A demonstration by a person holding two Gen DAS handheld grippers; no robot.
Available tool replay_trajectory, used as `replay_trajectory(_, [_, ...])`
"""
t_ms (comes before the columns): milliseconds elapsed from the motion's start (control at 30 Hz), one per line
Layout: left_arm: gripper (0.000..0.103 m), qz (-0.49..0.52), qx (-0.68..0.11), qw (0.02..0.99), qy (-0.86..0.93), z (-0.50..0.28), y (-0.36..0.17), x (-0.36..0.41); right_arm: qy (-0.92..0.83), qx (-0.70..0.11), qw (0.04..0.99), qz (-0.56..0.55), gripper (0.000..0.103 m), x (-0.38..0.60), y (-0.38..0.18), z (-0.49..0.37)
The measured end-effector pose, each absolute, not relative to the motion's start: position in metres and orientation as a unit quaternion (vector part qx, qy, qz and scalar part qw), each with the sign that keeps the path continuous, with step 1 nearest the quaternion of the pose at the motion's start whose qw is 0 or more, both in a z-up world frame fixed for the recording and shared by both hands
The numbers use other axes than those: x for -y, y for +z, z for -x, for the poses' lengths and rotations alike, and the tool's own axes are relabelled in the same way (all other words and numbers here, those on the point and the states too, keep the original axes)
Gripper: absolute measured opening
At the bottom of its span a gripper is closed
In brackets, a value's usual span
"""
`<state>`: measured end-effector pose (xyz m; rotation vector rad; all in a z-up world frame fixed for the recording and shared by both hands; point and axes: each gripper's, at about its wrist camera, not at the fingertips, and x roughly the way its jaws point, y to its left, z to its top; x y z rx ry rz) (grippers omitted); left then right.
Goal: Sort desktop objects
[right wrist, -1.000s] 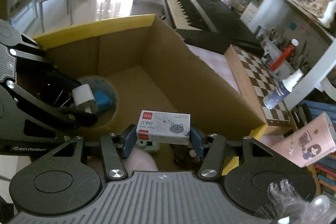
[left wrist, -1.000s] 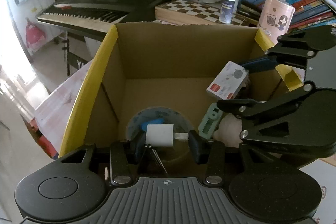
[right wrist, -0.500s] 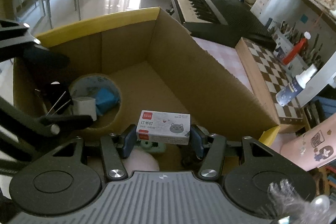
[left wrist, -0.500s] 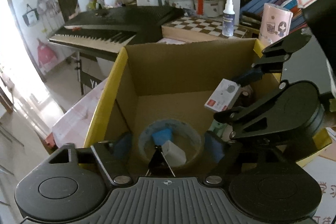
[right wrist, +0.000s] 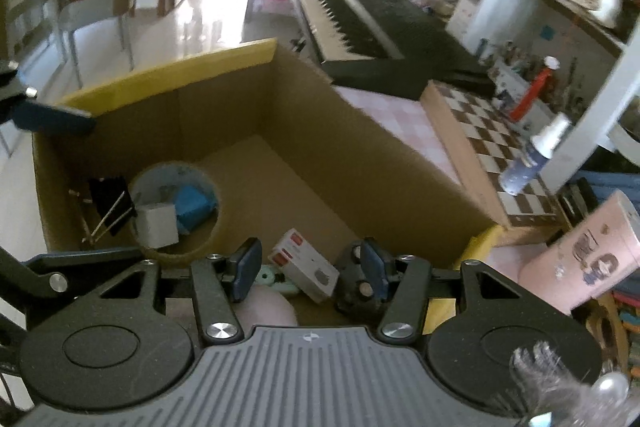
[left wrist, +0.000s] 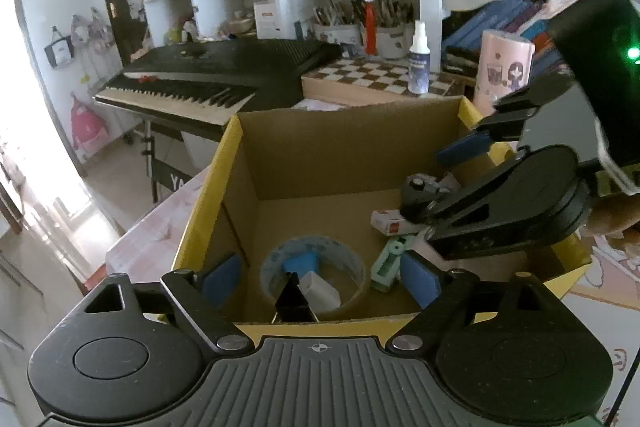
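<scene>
An open cardboard box (left wrist: 236, 131) holds a tape roll (left wrist: 276, 259). Inside the roll lie a white charger (left wrist: 320, 291) and a blue item (left wrist: 300, 261), with a black binder clip (left wrist: 294, 299) beside them. My left gripper (left wrist: 320, 281) hovers above the roll, its jaws opening wide with nothing between them. The staple box (right wrist: 304, 271) lies tilted on the box floor next to a green item (right wrist: 272, 279). My right gripper (right wrist: 312, 267) hangs just over it, open, pads clear of it.
A keyboard (left wrist: 208, 83), a chessboard (left wrist: 372, 79), a spray bottle (left wrist: 418, 67) and a pink canister (left wrist: 504, 71) stand behind the box. Shelves with books and pen pots line the back. A pink soft thing (right wrist: 264, 307) lies in the box's near corner.
The left jaws opened and let the white charger drop into the tape roll, then the left gripper drew back and up. The staple box left the right pads and now lies on the box floor.
</scene>
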<state>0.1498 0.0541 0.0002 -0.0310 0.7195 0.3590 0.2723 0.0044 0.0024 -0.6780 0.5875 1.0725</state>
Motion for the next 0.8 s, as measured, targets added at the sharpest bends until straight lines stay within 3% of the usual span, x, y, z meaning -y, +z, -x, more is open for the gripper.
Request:
replay_trajectory(433, [0.090,0.034,-0.288,0.943,0.166,-0.126,0.021,-0.049,0.401,-0.251,0.867,0.156,0.053,0.080,0.050,-0.251])
replay_trajectory(800, [0.090,0.027,-0.267,0.956,0.119,-0.086,0.021,-0.028,0.274,-0.231,0.932,0.063,0.054,0.153,0.052,-0.177])
